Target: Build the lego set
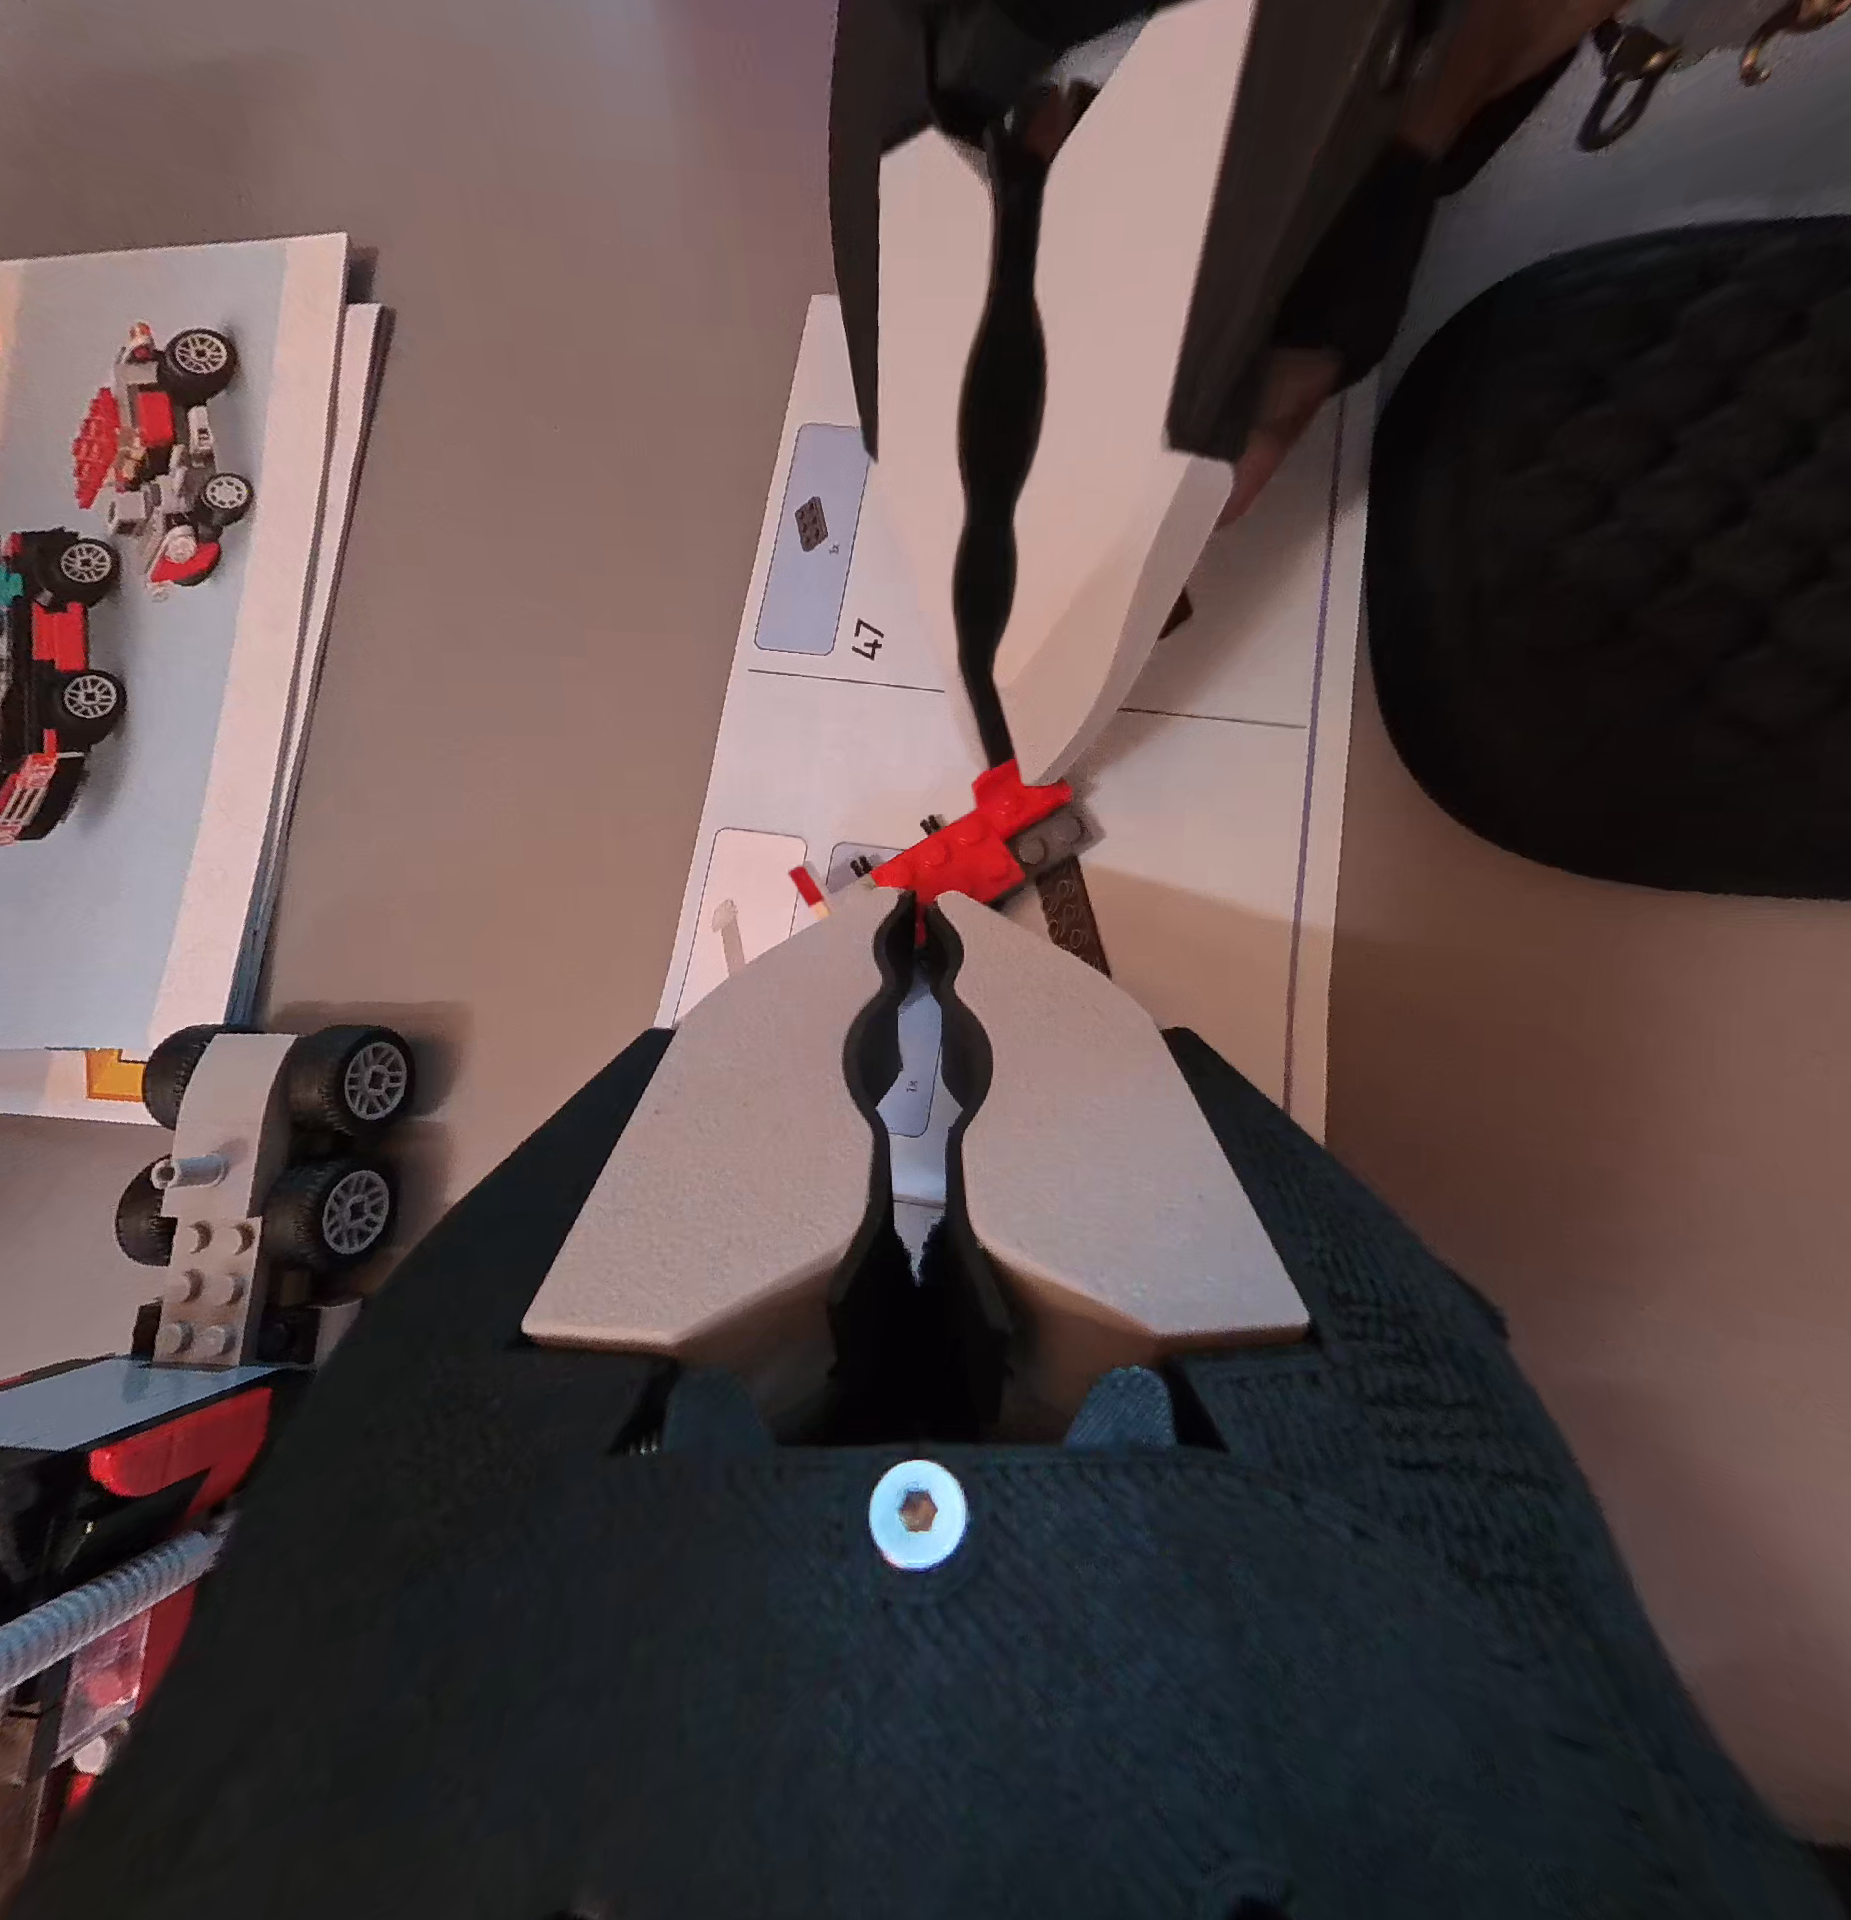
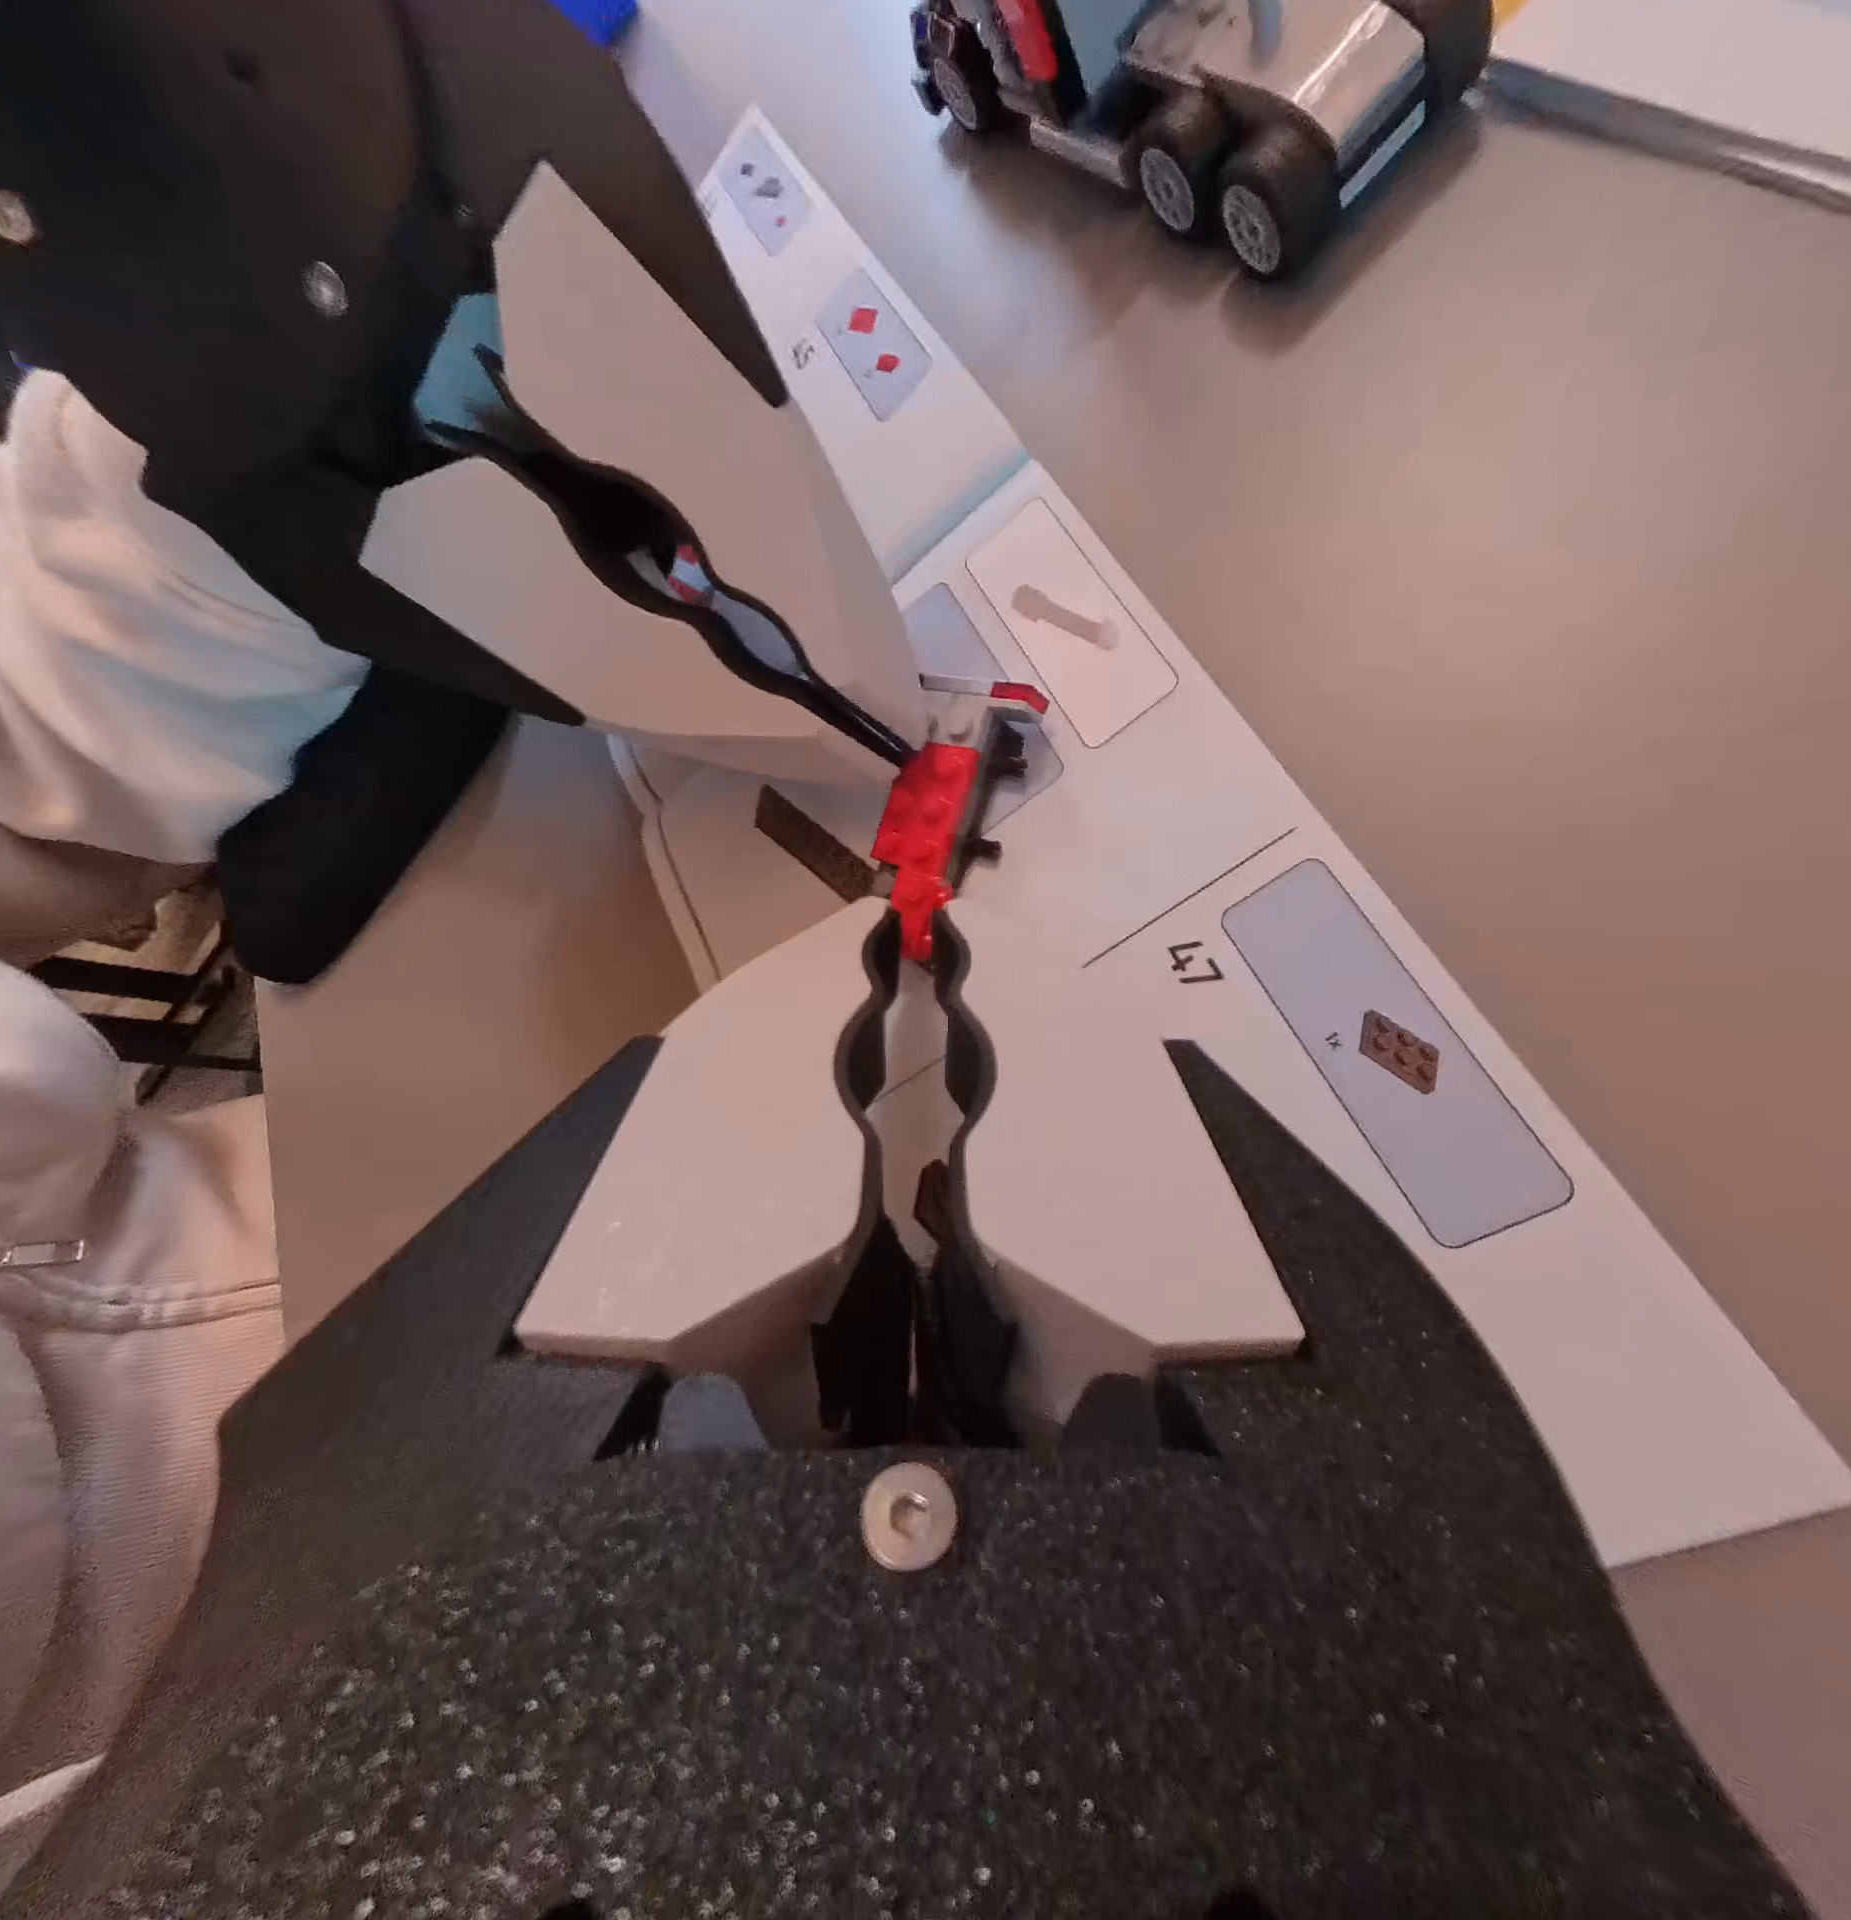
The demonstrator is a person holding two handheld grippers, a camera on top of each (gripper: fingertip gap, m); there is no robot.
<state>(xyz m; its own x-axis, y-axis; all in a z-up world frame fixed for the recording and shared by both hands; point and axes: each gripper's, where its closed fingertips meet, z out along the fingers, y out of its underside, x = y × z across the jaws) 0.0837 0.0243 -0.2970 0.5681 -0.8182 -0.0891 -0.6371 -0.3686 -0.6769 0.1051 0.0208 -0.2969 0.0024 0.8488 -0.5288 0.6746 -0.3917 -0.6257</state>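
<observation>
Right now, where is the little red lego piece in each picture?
Left wrist view: the red lego assembly sits just above centre, pinched between both grippers' tips.
Right wrist view: it sits just above centre too, running up from the near gripper's tips.
Shared landmark: the open instruction booklet under it.

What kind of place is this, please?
Probably an indoor hobby or work table: an open instruction booklet lies flat on it, a partly built toy truck stands nearby, and a black cushioned chair seat is beside the table.
</observation>
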